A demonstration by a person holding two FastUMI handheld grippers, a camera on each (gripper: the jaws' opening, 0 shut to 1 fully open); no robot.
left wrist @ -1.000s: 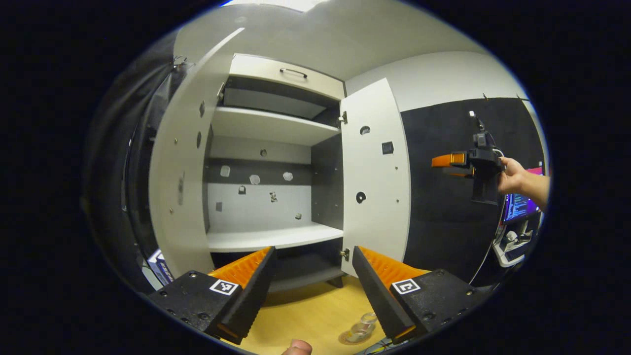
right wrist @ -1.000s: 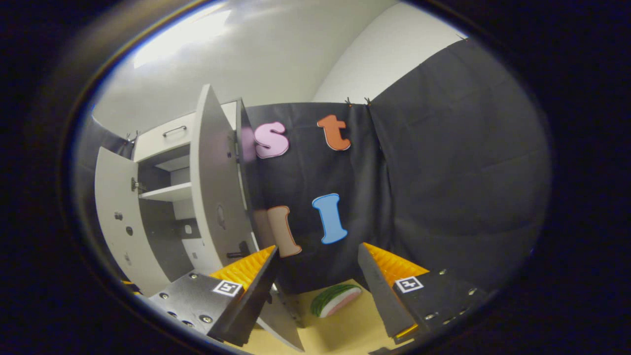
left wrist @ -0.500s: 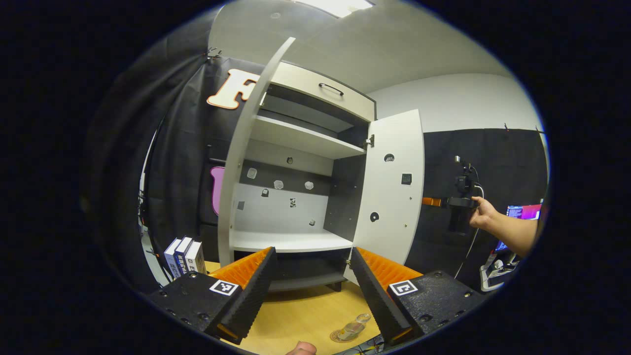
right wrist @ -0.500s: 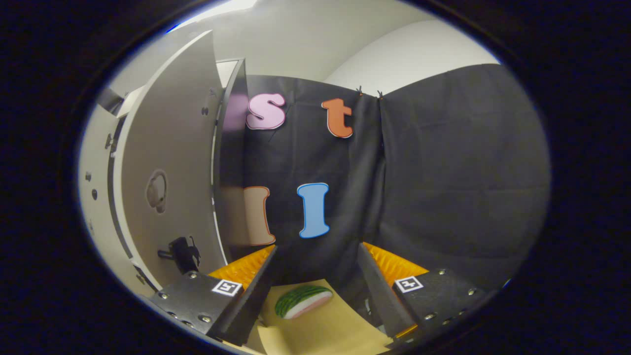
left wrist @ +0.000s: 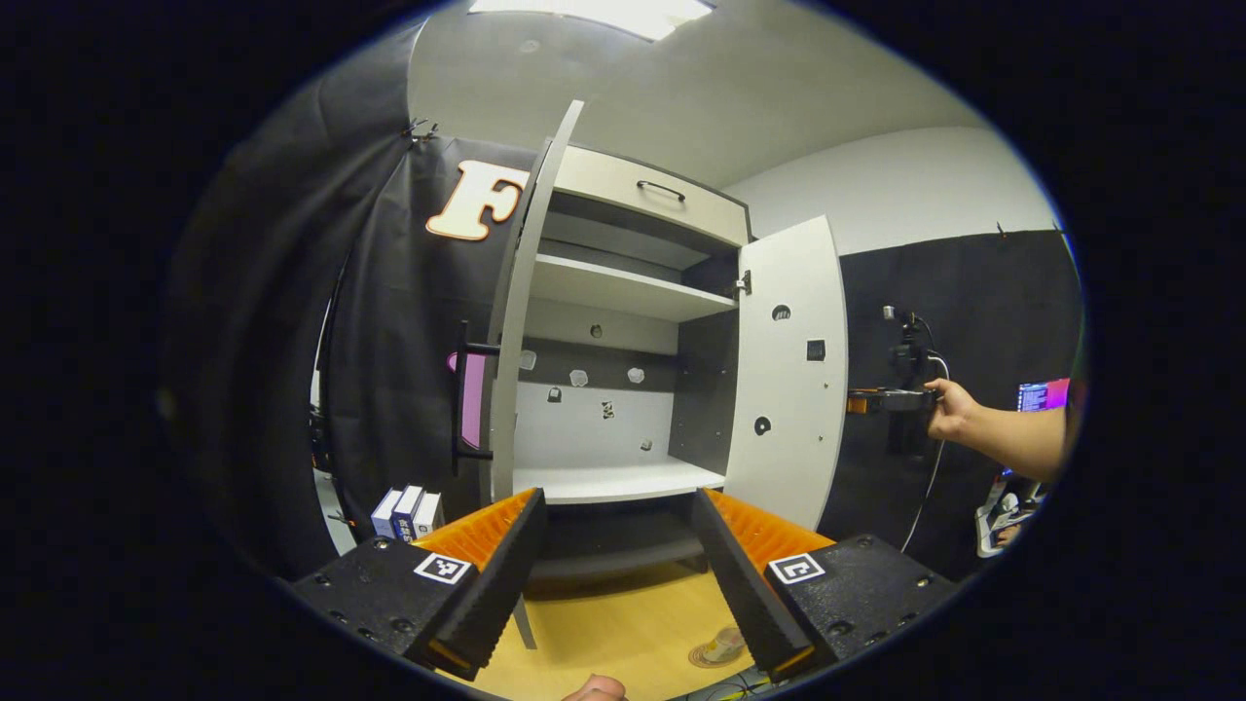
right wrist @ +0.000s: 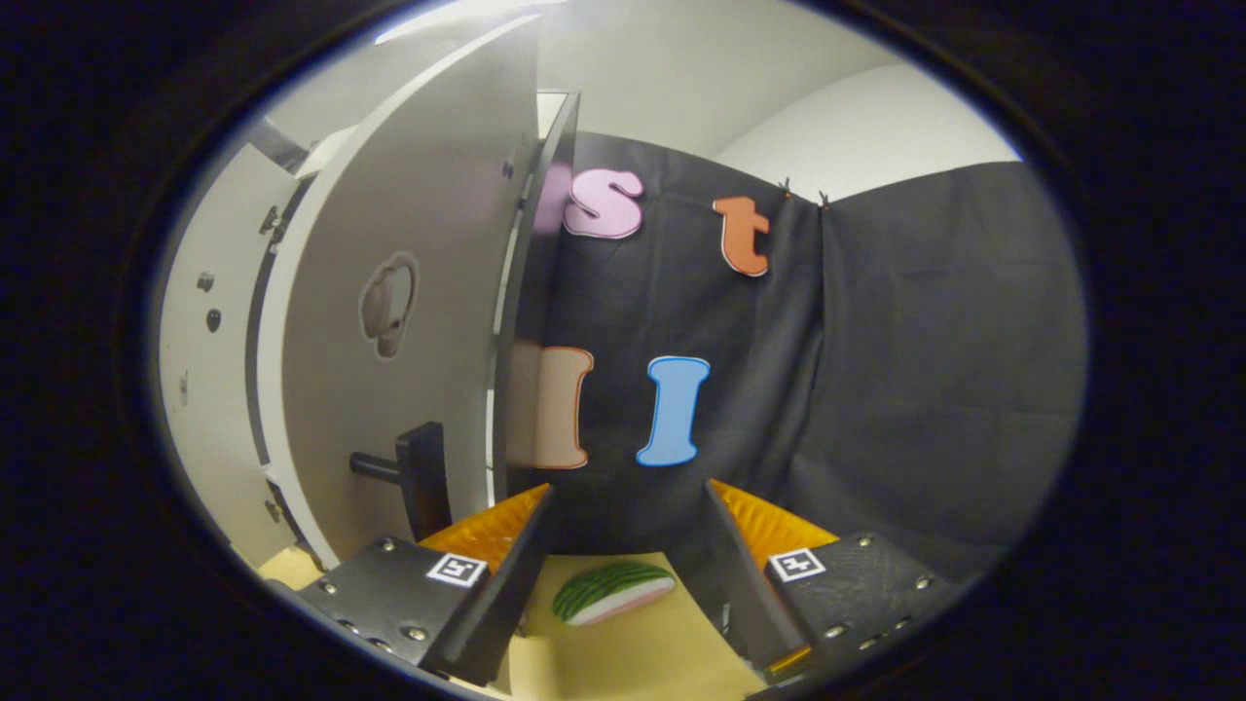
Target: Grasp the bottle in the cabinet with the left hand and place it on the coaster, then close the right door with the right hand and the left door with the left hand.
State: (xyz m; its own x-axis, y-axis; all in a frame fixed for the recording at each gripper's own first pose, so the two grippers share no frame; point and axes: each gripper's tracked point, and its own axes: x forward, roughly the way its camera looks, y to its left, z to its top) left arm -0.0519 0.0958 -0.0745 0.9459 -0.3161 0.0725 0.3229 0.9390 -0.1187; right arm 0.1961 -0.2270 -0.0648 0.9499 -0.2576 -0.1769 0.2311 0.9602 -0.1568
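The white cabinet (left wrist: 623, 292) stands with both doors swung out and its shelves bare. A clear bottle (left wrist: 728, 643) rests on a round coaster (left wrist: 707, 659) on the wooden table, just inside my left gripper's right finger, which hides part of it. My left gripper (left wrist: 617, 497) is open and holds nothing, facing the cabinet from a little way back. The left door (left wrist: 514, 350) shows nearly edge-on. My right gripper (right wrist: 623, 492) is open beside the right door (right wrist: 409, 292), near its black handle (right wrist: 421, 477). A hand holds it behind the right door (left wrist: 790, 370).
Several books (left wrist: 404, 511) stand on the table left of the cabinet. A toy watermelon slice (right wrist: 613, 591) lies on the table right of the cabinet. A lit screen (left wrist: 1042, 394) sits at the far right. The table (left wrist: 613, 633) stretches in front of the cabinet.
My left gripper has pulled back and swung left, so the left door now shows edge-on. My right gripper has come closer to the right door's outer face and handle.
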